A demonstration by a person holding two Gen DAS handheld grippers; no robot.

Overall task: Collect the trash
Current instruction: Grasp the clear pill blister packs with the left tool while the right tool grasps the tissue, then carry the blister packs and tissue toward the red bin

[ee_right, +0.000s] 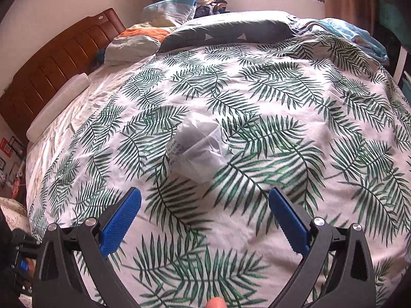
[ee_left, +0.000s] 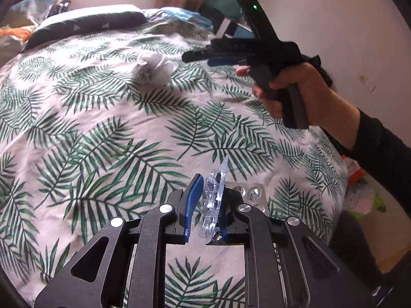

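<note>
Trash: 1 blister pack (ee_left: 213, 200) clamped in the left gripper (ee_left: 205, 205); crumpled paper (ee_right: 197, 146) (frame centre) awaits the wide-open right gripper (ee_right: 205, 220).

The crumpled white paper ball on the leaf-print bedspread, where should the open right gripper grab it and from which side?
Probably across the middle of the crumpled white paper ball, coming down from above and from the near side. It lies alone on the flat leaf-print bedspread, straight ahead of the right gripper, whose jaws stand wider than the ball. It looks soft, so closing on its widest bulge should hold better than pinching a loose edge.
</note>
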